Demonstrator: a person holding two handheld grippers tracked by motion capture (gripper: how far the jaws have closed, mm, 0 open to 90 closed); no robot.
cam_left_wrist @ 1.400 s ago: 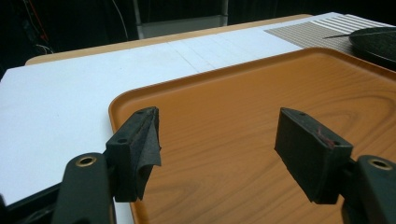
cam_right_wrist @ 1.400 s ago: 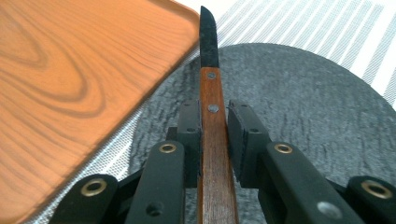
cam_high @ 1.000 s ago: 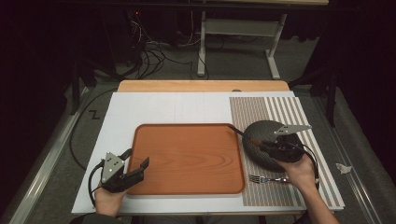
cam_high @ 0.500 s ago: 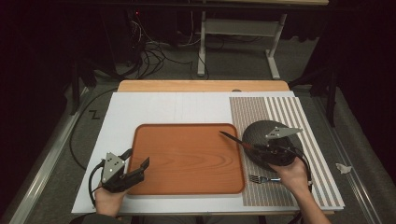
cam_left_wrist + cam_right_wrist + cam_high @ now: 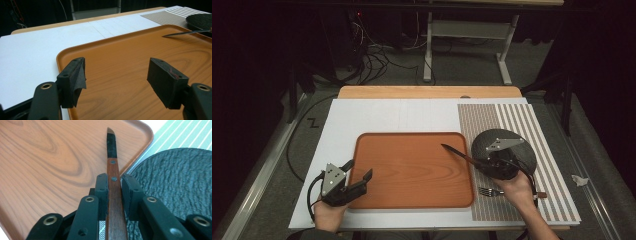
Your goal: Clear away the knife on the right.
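My right gripper [image 5: 484, 163] [image 5: 114, 182] is shut on the wooden handle of a knife [image 5: 457, 153] [image 5: 112, 157]. The dark blade points left and hangs over the right side of the wood-grain tray [image 5: 412, 172] [image 5: 45, 157]. A black round plate [image 5: 517, 150] [image 5: 175, 182] lies under that gripper on the striped mat [image 5: 512, 120]. A fork [image 5: 490, 192] rests on the mat just right of the tray's near corner. My left gripper [image 5: 360, 170] [image 5: 117, 75] stands open and holds nothing, over the tray's near left corner [image 5: 100, 62]. The knife tip [image 5: 180, 33] appears at far right.
A white board [image 5: 387, 117] [image 5: 37, 50] covers the table under the tray. A wooden edge [image 5: 427, 92] runs along the far side. Cables and a metal stand [image 5: 462, 30] lie on the floor beyond. A crumpled scrap [image 5: 579, 180] sits right of the table.
The right gripper has carried the knife leftward, so its blade now reaches over the tray. The left gripper has stayed in place.
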